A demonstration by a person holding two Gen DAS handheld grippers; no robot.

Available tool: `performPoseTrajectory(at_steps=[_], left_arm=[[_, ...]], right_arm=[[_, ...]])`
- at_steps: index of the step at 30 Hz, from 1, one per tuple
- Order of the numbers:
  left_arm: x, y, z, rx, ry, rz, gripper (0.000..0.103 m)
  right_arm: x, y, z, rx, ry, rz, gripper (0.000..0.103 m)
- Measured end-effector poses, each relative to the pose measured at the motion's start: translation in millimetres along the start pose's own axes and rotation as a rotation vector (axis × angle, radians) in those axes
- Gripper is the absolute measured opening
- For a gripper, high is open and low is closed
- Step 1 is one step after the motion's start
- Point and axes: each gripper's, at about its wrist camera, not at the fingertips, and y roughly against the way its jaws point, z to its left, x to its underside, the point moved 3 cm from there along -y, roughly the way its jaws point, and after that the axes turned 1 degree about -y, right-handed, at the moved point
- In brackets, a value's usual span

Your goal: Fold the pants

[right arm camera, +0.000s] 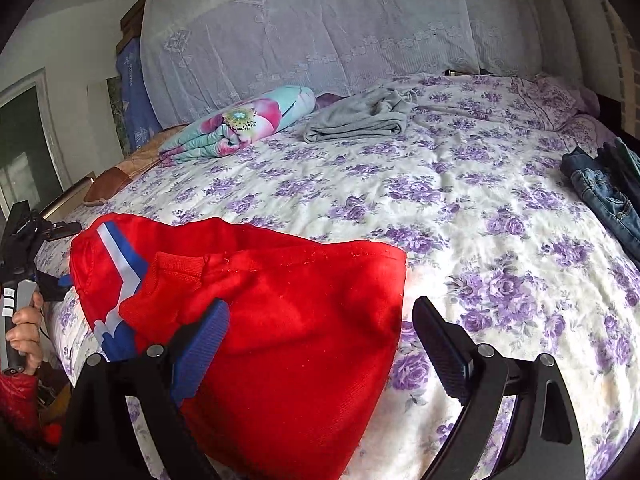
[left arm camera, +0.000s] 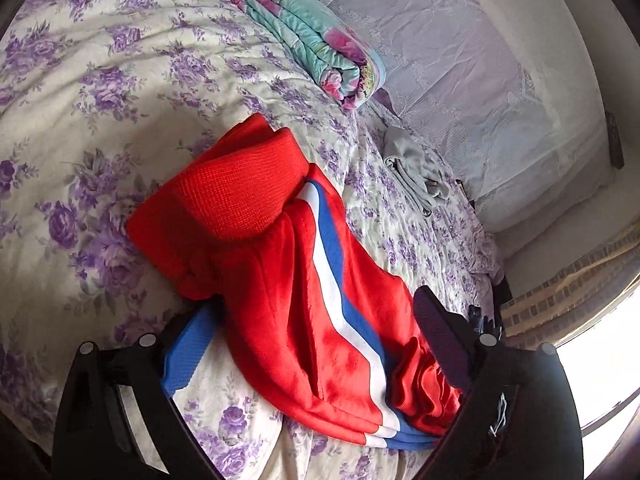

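Note:
Red pants [left arm camera: 280, 280] with a white and blue side stripe lie bunched and partly folded on the floral bedspread [left arm camera: 100, 80]. A ribbed red cuff is doubled over at their far end. My left gripper [left arm camera: 312, 340] is open wide, with the pants lying between its fingers and its pads clear of the cloth. In the right wrist view the same pants [right arm camera: 280, 320] lie at the near left of the bed. My right gripper [right arm camera: 320, 344] is open wide above their near edge, its left finger [right arm camera: 204, 344] over the red cloth. The left gripper [right arm camera: 69, 253] shows at the far left, held by a hand [right arm camera: 24, 332].
A folded floral quilt [right arm camera: 240, 124] and a crumpled grey garment [right arm camera: 360, 120] lie at the far side of the bed, before a white lace cloth [right arm camera: 320, 28]. Folded jeans [right arm camera: 604, 196] sit at the right edge. The bedspread [right arm camera: 440, 200] between them is bare.

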Motion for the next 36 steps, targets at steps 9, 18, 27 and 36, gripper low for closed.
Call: performPoseTrajectory(at_steps=[9, 18, 27, 36], left_arm=[[4.6, 17.0, 21.4, -0.090, 0.159, 0.002, 0.087], [-10.9, 1.3, 14.4, -0.203, 0.059, -0.083, 0.046], [5.1, 30.1, -50.6, -0.263, -0.237, -0.185, 0.024], [40.3, 38.6, -158.7, -0.239, -0.596, -0.273, 0.023]], right_arm=[[0.2, -2.8, -2.2, 0.002, -0.019, 0.018, 0.093], [-3.0, 1.5, 0.5, -0.009, -0.011, -0.016, 0.093], [-4.0, -28.8, 48.7, 0.140, 0.234, 0.127, 0.096], [-8.4, 16.9, 10.1, 0.171, 0.172, -0.024, 0.097]])
